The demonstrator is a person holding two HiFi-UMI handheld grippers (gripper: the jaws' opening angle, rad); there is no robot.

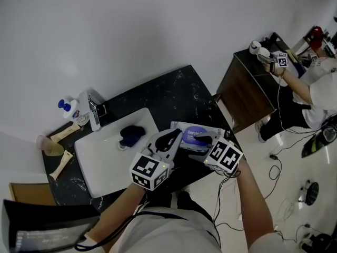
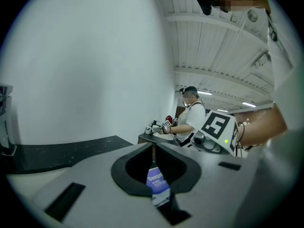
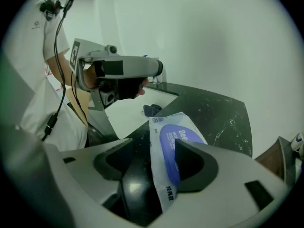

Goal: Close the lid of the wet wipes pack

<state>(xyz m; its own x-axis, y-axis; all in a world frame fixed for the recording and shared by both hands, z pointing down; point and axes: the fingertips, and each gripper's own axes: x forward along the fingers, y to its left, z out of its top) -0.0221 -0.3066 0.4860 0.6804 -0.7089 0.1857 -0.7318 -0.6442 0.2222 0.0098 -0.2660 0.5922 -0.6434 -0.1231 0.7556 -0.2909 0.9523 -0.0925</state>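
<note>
the wet wipes pack (image 1: 184,127) lies on the black table (image 1: 179,96), just to the right of the white sink (image 1: 105,157). my right tongs (image 3: 160,150) are pinching the pack's near end, the wrapper running up between the jaws. my left tongs (image 2: 153,151) are pressed together with nothing in them, hovering over the pack's sink-side end; i only glimpse the label through the slit. the purple lid (image 3: 173,139) faces up, but i can't tell whether it is sealed flat or slightly lifted. i judge i'm at the closing step itself: pack steadied, free tongs poised. next i'd need to bring the shut left tongs down onto the lid and rub along it, holding the right grip firm so the pack doesn't slide.
</note>
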